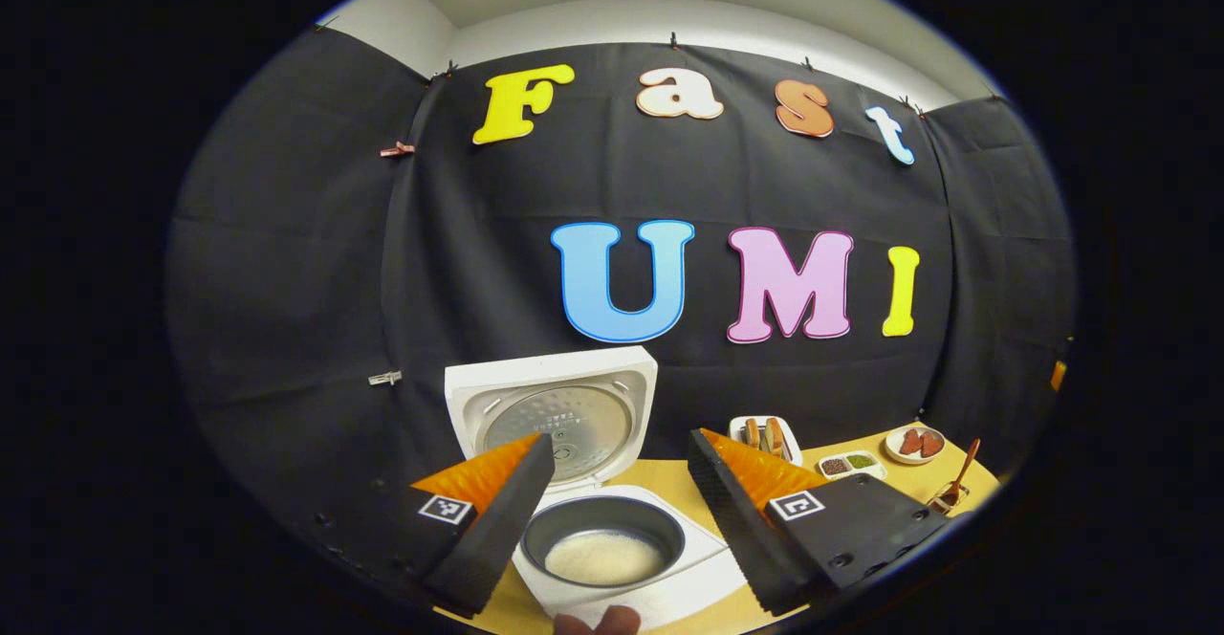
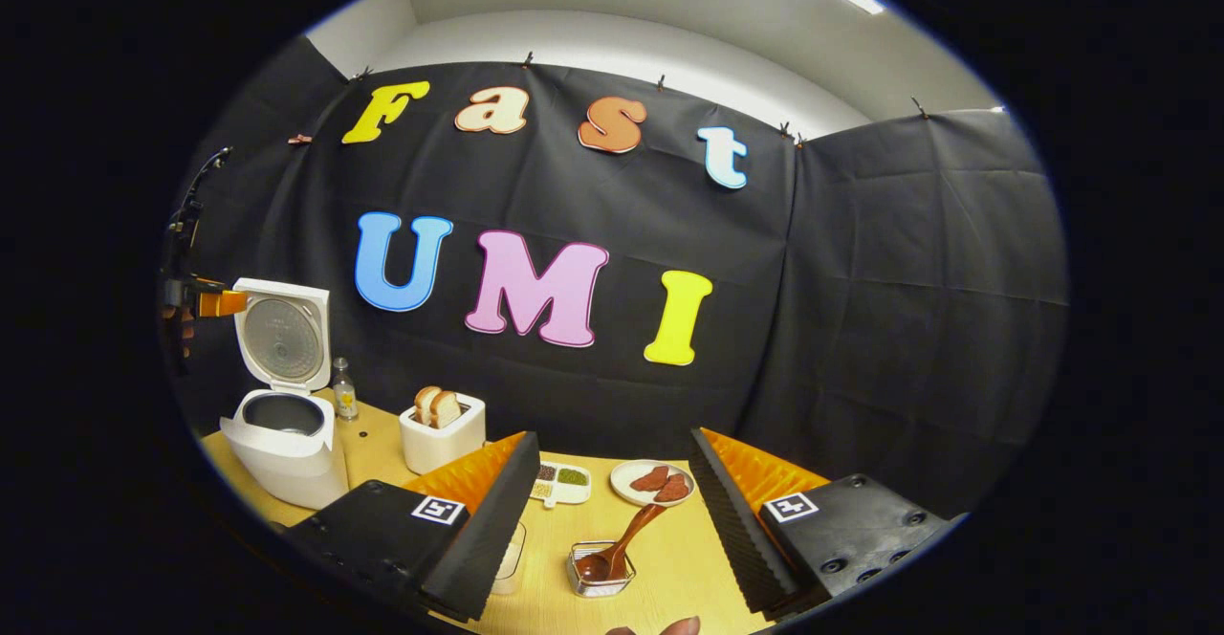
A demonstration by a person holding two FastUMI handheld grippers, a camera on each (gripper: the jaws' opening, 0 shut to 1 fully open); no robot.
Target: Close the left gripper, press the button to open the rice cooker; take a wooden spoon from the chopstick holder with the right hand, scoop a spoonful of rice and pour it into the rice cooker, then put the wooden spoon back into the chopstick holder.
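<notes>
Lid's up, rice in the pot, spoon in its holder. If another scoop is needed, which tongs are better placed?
Right. The right tongs are open with the wooden spoon in its holder straight ahead between them. The left tongs hover open over the rice cooker.

Left gripper [image 1: 620, 468] and right gripper [image 2: 614, 468] each have two wedge-shaped, ribbed fingers on flat screwed plates, each plate carrying a small square black-and-white marker
</notes>
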